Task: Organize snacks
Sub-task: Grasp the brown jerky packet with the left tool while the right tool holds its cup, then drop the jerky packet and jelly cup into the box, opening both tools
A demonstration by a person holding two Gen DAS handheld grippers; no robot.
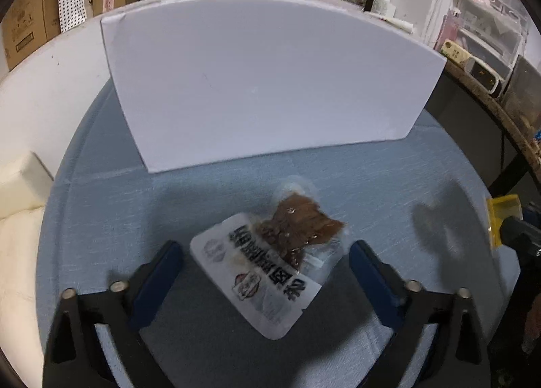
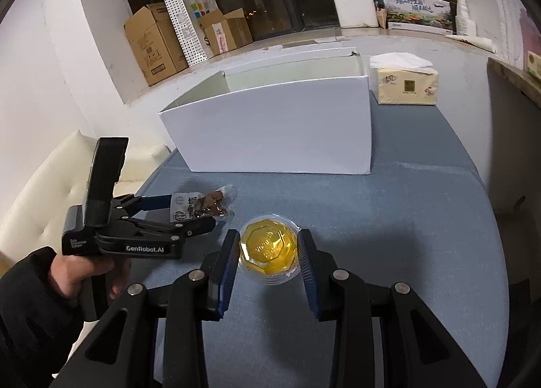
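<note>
Left gripper (image 1: 265, 281) spread wide around flat snack packet (image 1: 270, 266); slippery film may be missed. Right gripper (image 2: 268, 261) clamped on jelly cup (image 2: 269, 252); rim may be squeezed out.

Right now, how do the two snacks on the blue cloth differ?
The meat snack packet is a flat, soft pouch, white with a clear window showing brown pieces; the jelly cup is a round, rigid clear tub with yellow filling. The packet lies between the left gripper's wide-open fingers; the cup sits closely flanked by the right gripper. Both rest outside the white box.

Both wrist views face the white box (image 1: 263, 83), perhaps sharing it.
</note>
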